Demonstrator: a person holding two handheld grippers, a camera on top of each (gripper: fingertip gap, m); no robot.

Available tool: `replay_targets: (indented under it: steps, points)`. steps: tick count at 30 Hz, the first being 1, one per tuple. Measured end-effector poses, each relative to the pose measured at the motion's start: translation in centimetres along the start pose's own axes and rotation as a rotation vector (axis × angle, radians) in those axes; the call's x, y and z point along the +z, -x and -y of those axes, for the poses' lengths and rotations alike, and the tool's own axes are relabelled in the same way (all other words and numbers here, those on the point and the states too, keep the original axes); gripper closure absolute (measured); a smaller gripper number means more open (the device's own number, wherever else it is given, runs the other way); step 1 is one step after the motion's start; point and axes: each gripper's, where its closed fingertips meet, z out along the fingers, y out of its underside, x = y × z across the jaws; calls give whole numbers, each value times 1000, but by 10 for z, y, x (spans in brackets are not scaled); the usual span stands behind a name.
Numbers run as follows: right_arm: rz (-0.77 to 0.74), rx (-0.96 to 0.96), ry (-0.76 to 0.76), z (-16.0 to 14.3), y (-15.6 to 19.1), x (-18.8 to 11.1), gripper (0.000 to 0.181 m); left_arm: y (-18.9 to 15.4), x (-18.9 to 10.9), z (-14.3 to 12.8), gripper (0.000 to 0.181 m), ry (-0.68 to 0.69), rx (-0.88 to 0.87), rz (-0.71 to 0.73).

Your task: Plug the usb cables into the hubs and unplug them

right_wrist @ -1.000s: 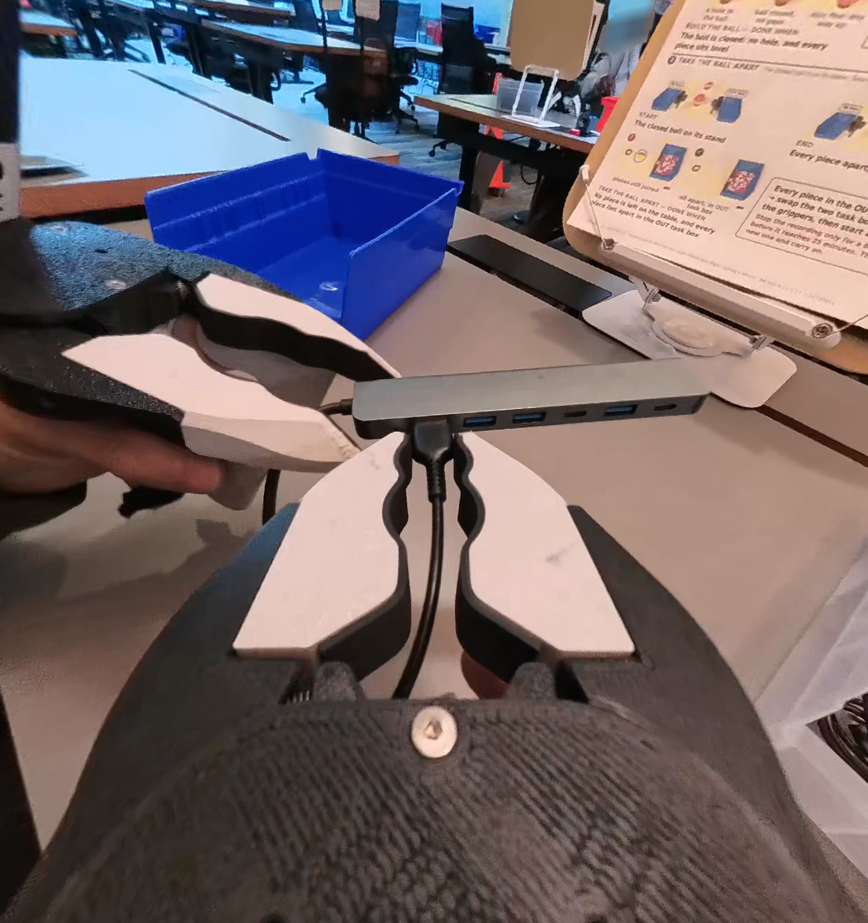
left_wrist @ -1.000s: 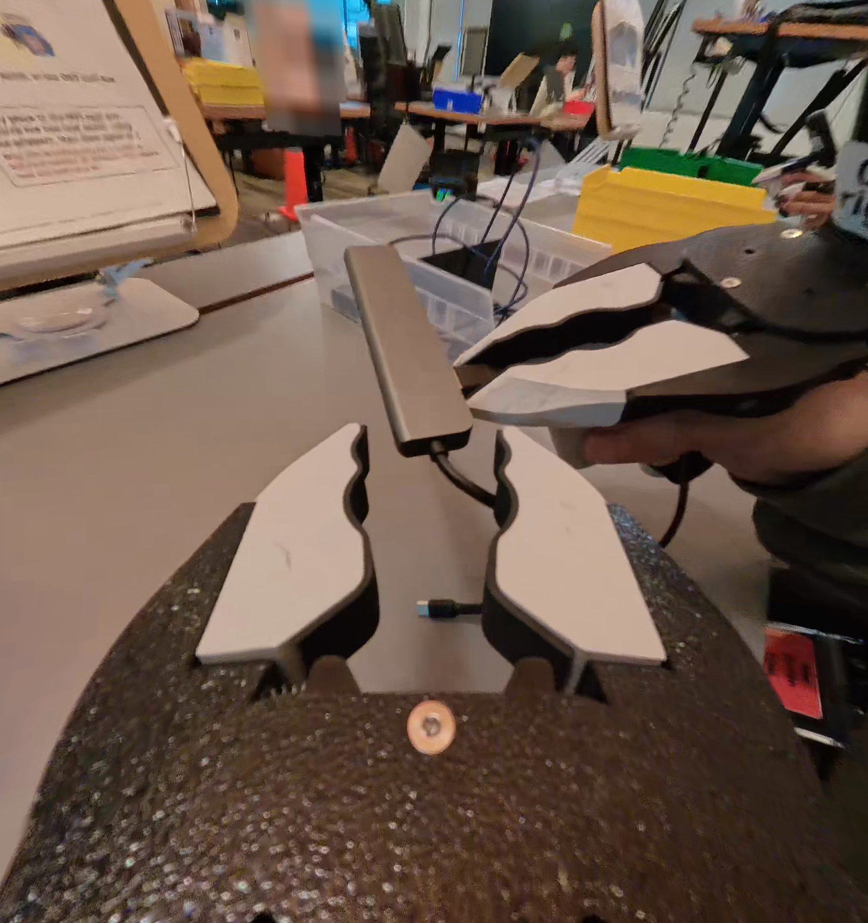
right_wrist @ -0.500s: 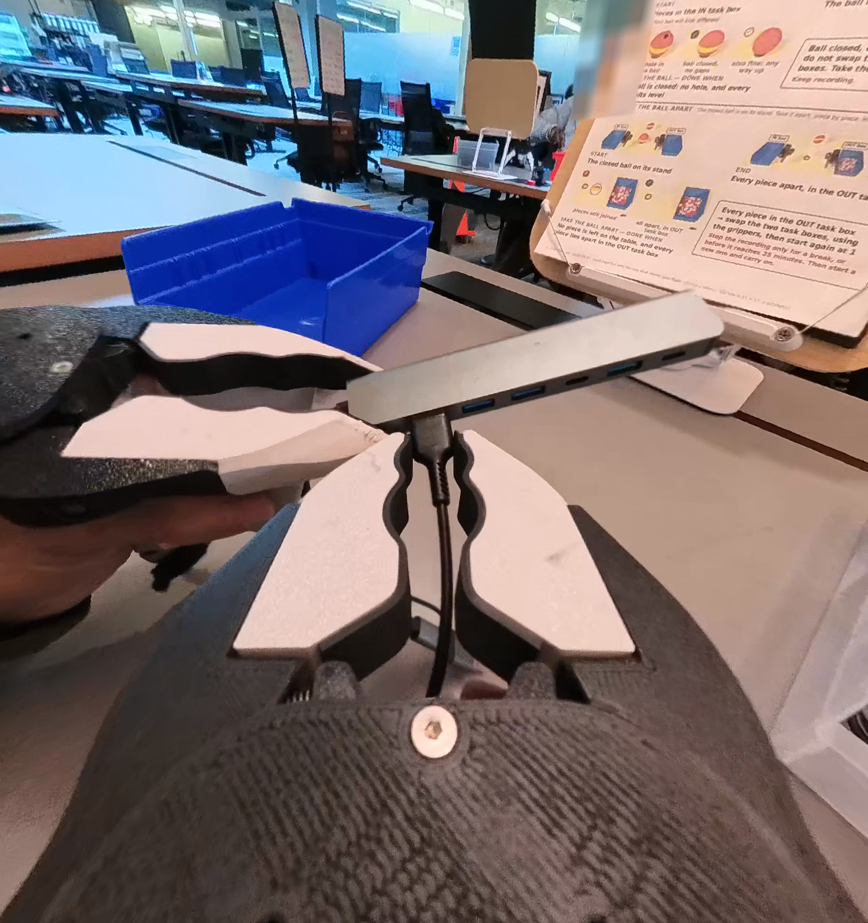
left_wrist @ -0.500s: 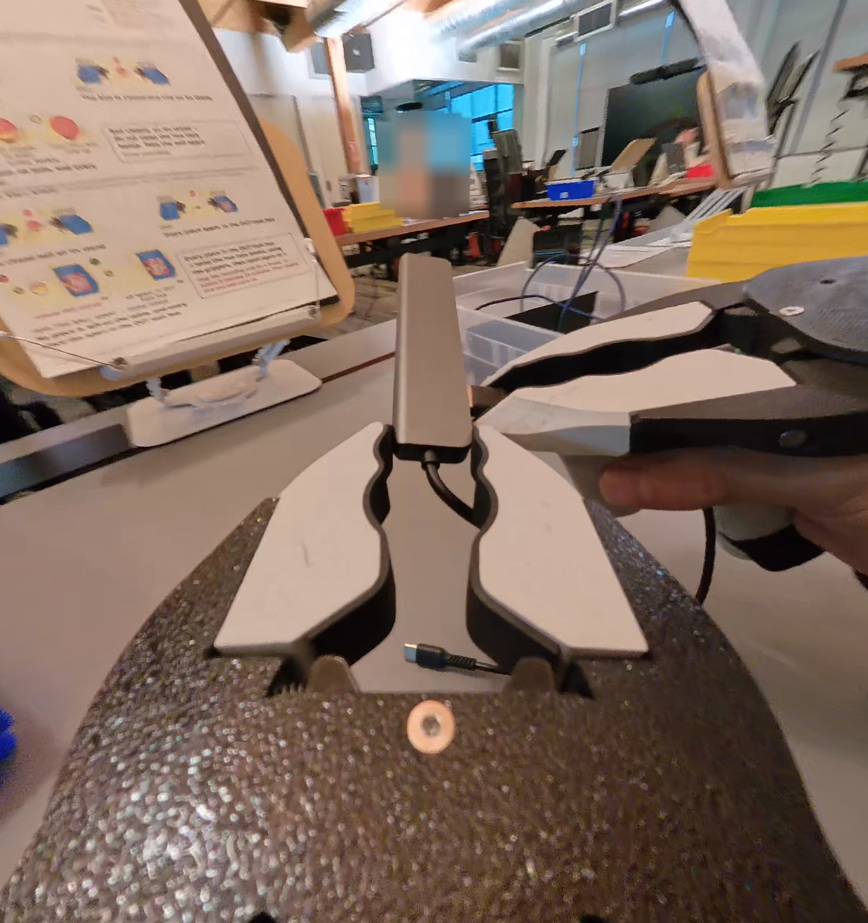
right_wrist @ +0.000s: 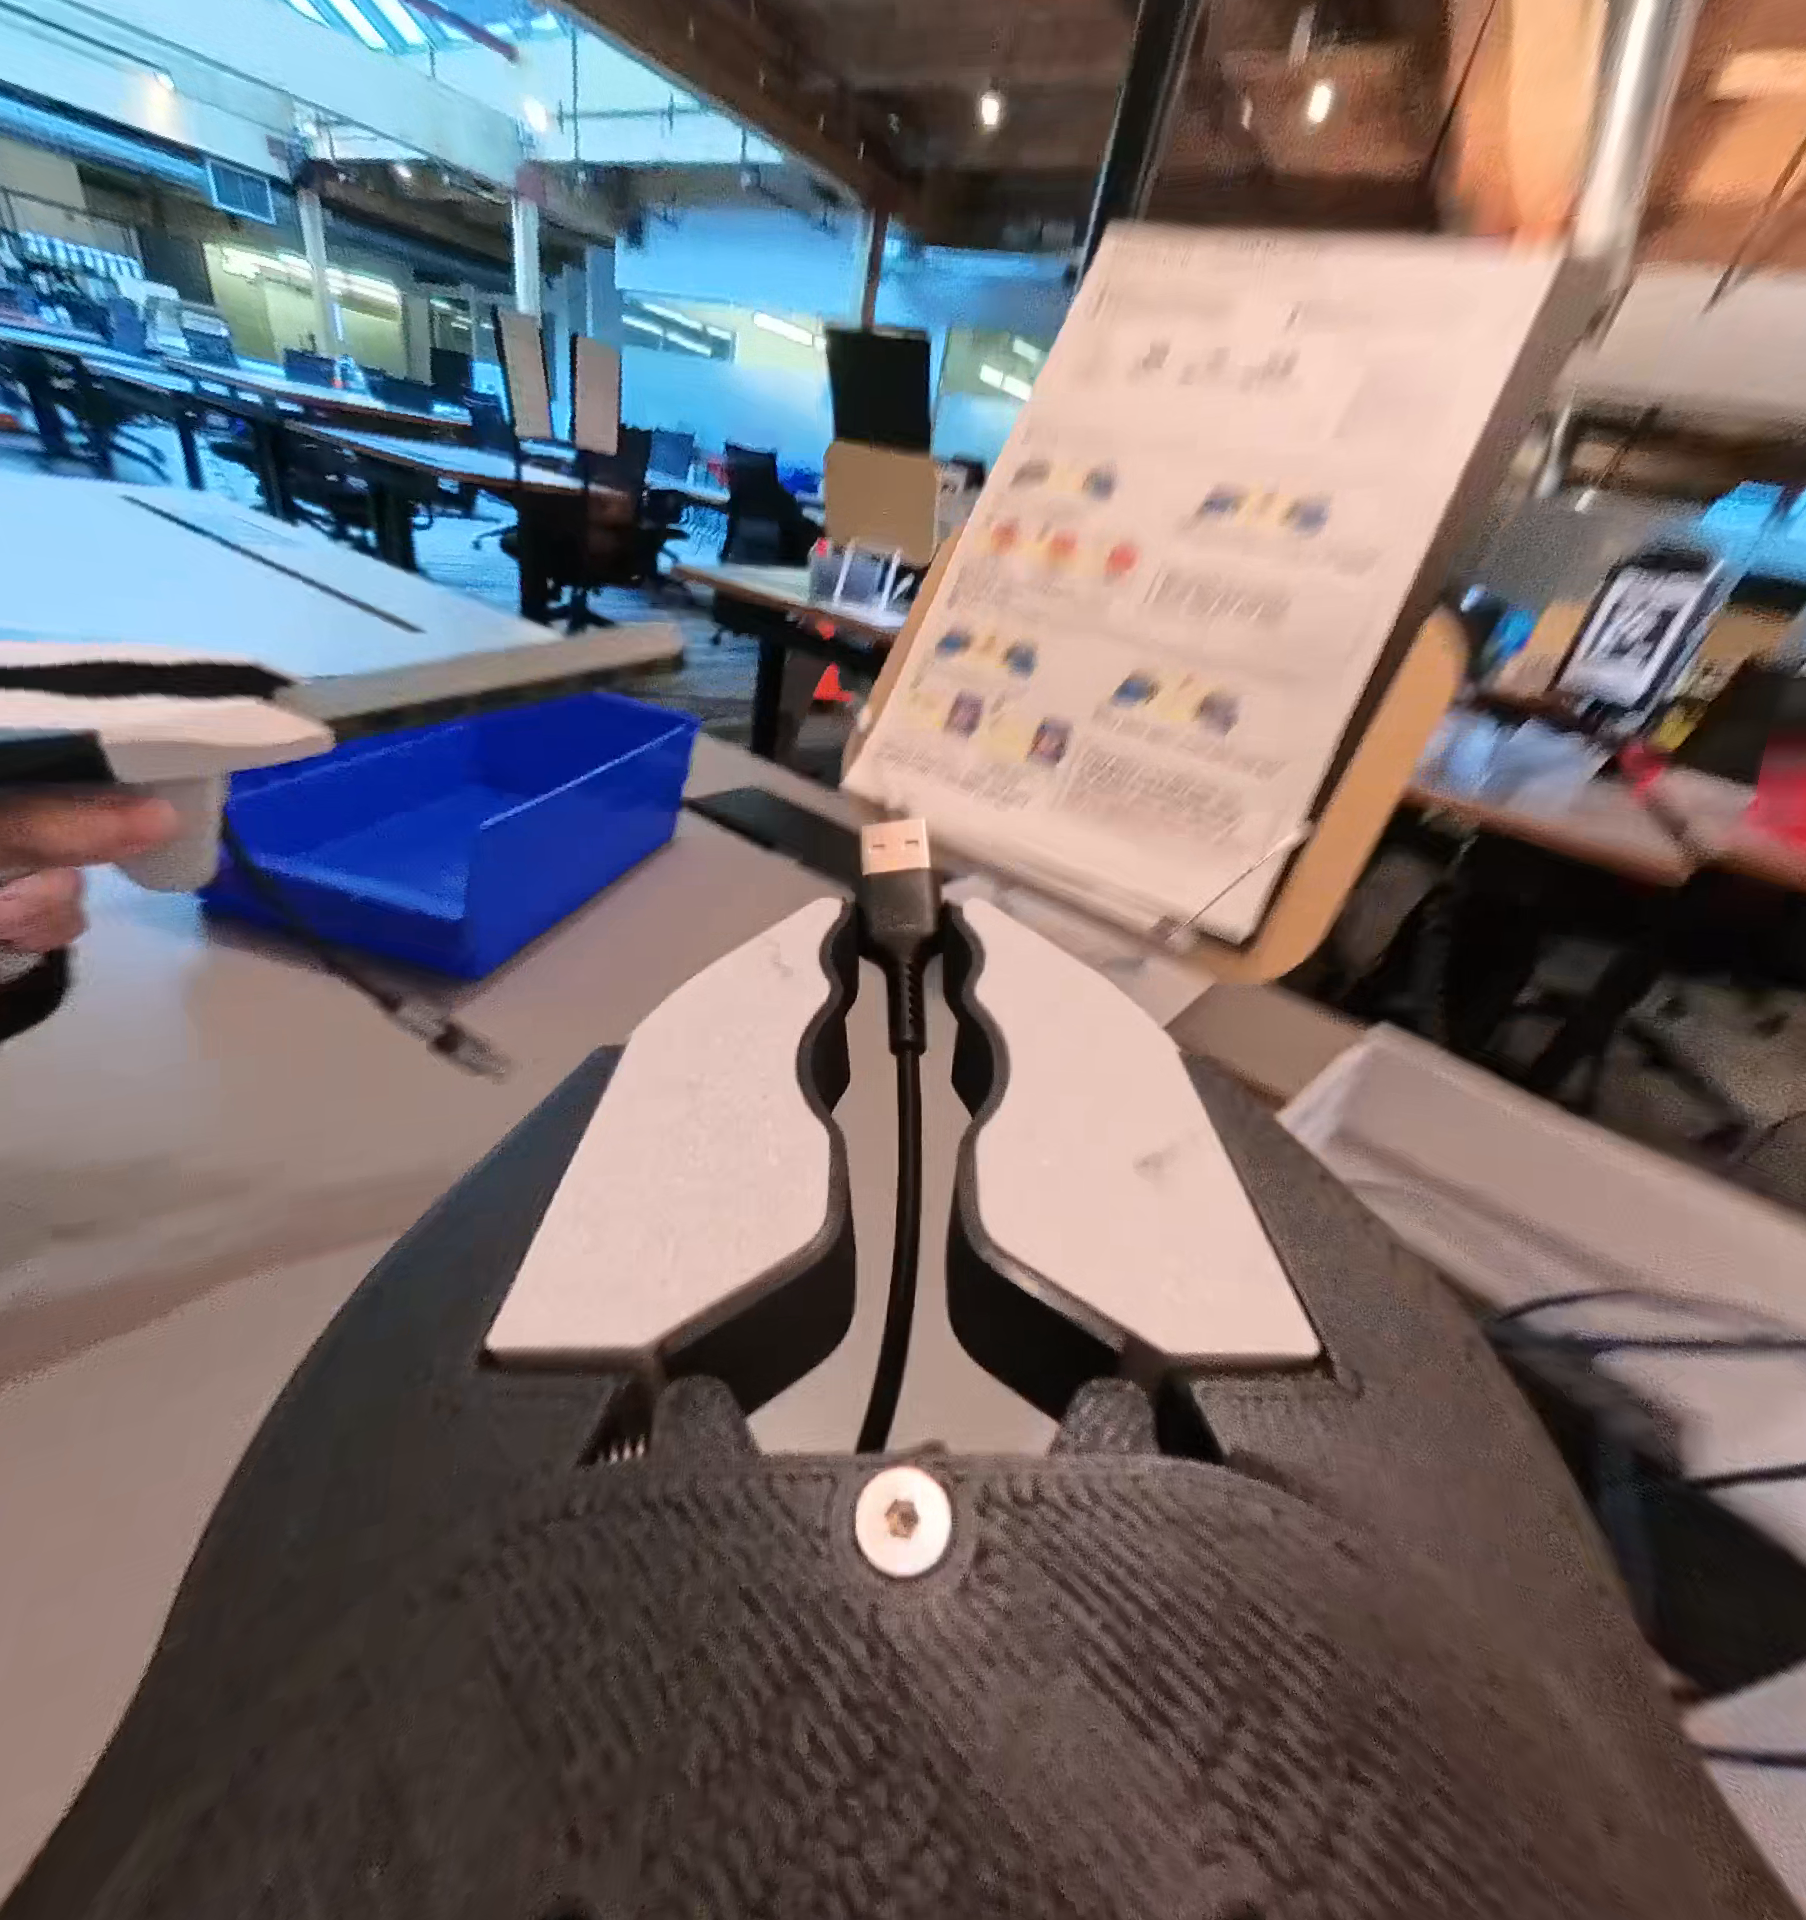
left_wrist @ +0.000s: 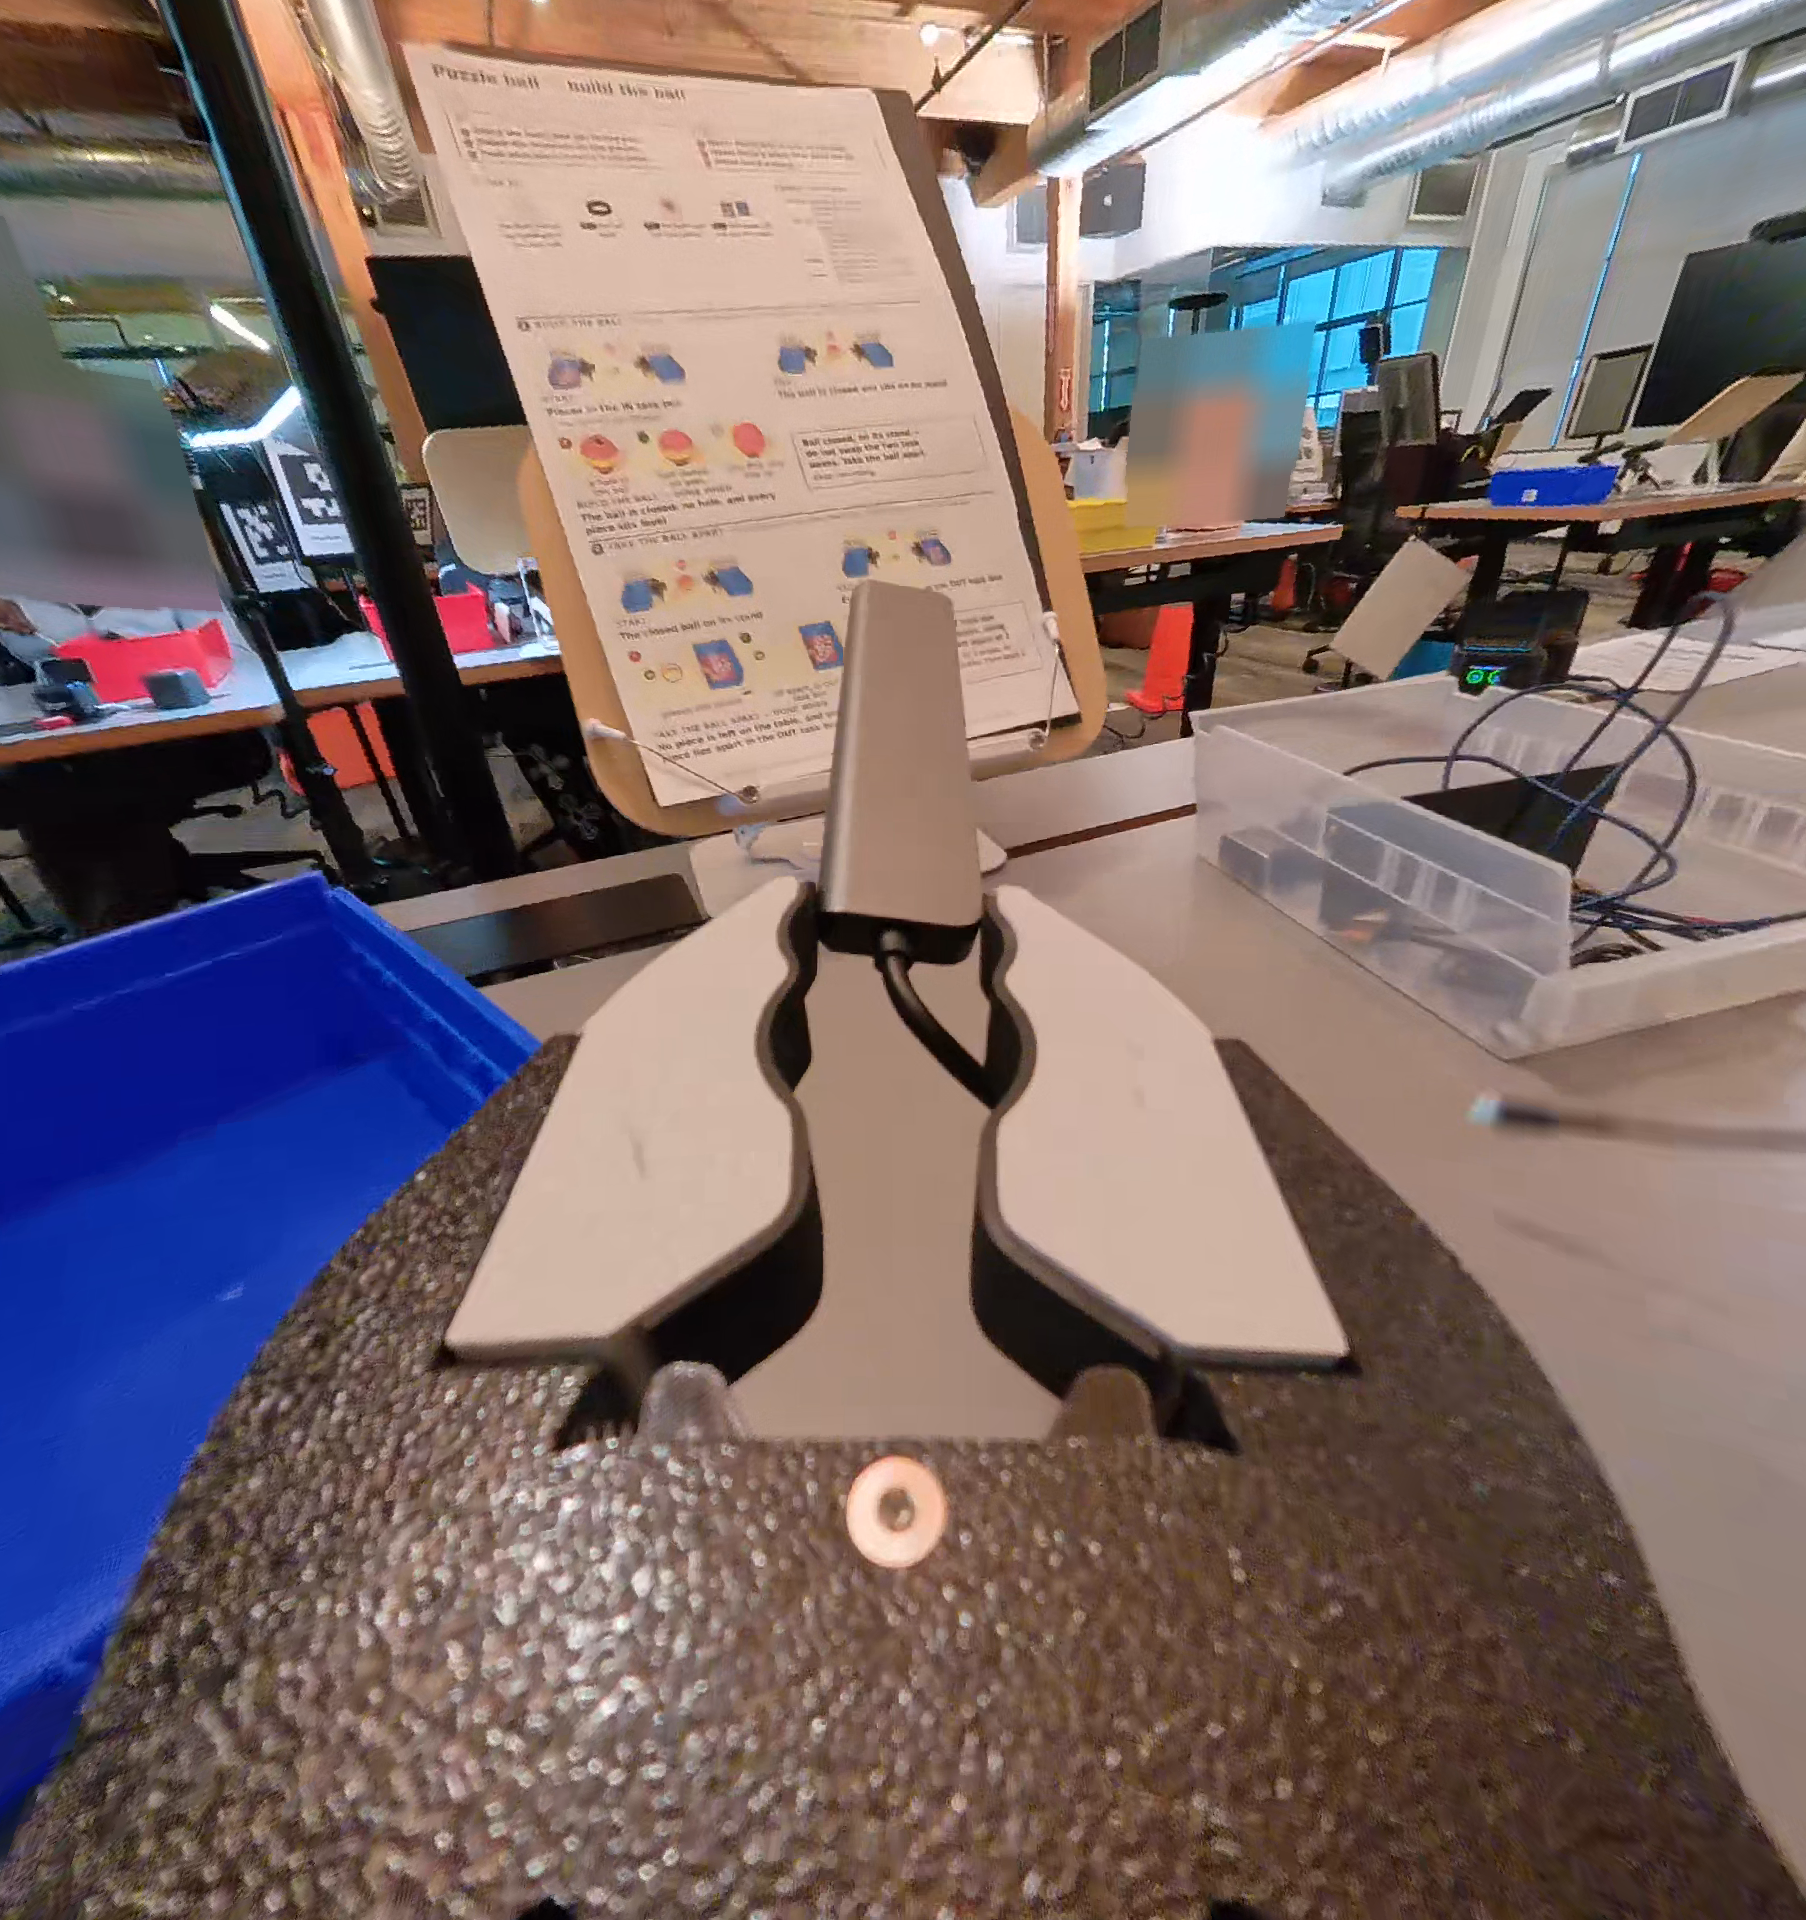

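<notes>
My left gripper [left_wrist: 899,920] is shut on the near end of a grey USB hub [left_wrist: 894,748], which points up and away above the table; the hub's own black lead [left_wrist: 930,1023] runs back between the fingers. My right gripper [right_wrist: 897,920] is shut on a black USB cable [right_wrist: 904,1143] just behind its silver plug [right_wrist: 894,847], which is free in the air, out of the hub. The left gripper's fingers [right_wrist: 140,717] show at the far left of the right wrist view, with a blurred dangling lead [right_wrist: 400,1013]. A blurred cable end [left_wrist: 1605,1122] shows at the right of the left wrist view.
An empty blue bin [left_wrist: 151,1195] stands at the left on the grey table [left_wrist: 1657,1351]. A clear plastic tray [left_wrist: 1501,883] holding cables and black parts sits at the right. An instruction sheet on a wooden stand [left_wrist: 774,468] stands behind, near the table's far edge. Tip to tip, the grippers are about 25 cm apart.
The plug has come out of the hub and the two grippers have moved apart. The left gripper closed on the hub's end and swung left with it; the right drew back right.
</notes>
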Motion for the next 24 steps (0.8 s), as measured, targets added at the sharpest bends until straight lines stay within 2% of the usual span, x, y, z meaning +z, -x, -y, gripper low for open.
replay_targets:
  steps: [3,7,10,13,16,19,21,24]
  points:
    - [-110,-241,11,38,-58,-15,166,6,-1,-2,153,9,-29,-17]
    - [-215,-530,116,35,-133,-15,166,2,1,-5,153,11,-89,-66]
    - [-144,-727,138,2,-147,-6,166,-3,3,-8,153,28,-101,-91]
    - [-58,-724,257,-57,-149,3,166,-9,5,-9,153,25,-112,-117]
    - [-178,-841,275,-69,-164,6,166,-13,7,-12,153,37,-95,-124]
    - [-8,-781,339,-101,-151,17,166,-18,9,-16,153,48,-101,-146]
    - [86,-853,452,-131,-149,18,166,-20,9,-17,153,47,-115,-156]
    - [188,-814,617,-161,-149,14,165,-22,10,-19,153,61,-104,-165]
